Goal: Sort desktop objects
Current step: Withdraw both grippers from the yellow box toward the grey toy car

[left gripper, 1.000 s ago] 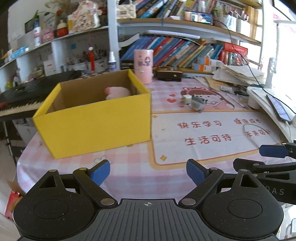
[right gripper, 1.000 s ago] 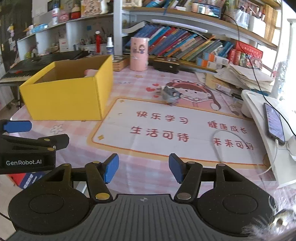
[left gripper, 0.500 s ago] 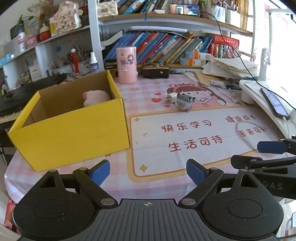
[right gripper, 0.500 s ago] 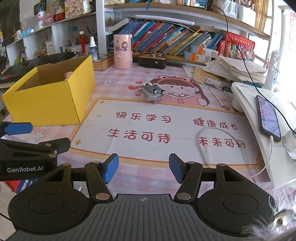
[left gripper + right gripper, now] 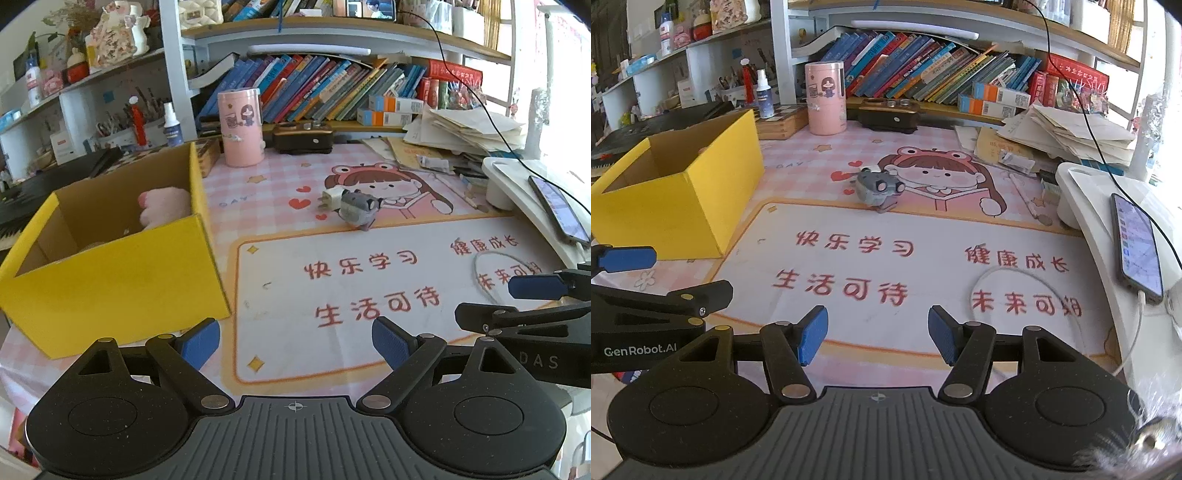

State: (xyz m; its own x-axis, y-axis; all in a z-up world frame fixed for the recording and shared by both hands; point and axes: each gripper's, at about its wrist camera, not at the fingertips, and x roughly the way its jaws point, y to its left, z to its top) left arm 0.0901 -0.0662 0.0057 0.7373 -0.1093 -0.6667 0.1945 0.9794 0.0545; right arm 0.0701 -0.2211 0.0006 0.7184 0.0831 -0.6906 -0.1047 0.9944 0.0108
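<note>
While both claws hang empty over the near edge of the desk, the small grey plush toy with round eyes (image 5: pixel 359 209) (image 5: pixel 877 188) sits mid-frame on the printed cartoon desk mat (image 5: pixel 369 288) (image 5: pixel 923 258), just above the mat's orange border line. Left view only: a white plug-in charger block (image 5: pixel 330 199) touches the toy's left side; in the right view it is mostly hidden behind the toy. Left view also shows a pink fluffy plush (image 5: pixel 164 205) inside the open yellow cardboard box (image 5: pixel 118 280) (image 5: pixel 676 206) at centre left; right view shows only brown box interior there. Right view only: full length of a phone (image 5: pixel 1137 247) on a white curved stand (image 5: pixel 1082 192), right edge.

Left gripper (image 5: pixel 293 341): blue pads wide apart, nothing between. Right gripper (image 5: pixel 877 334): pads narrower but clearly parted, nothing between. Each view catches the other gripper at its side edge.

Open room: smooth mat between claws and toy is bare except a thin white cable loop (image 5: pixel 491 273) (image 5: pixel 1027 295) at lower right. Box wall closes the left side, stand the right.

Behind: pink cylindrical tin (image 5: pixel 241 127) (image 5: pixel 826 98), dark glossy oblong case (image 5: pixel 303 138), slanted row of books (image 5: pixel 332 88), loose paper stack (image 5: pixel 465 129).
</note>
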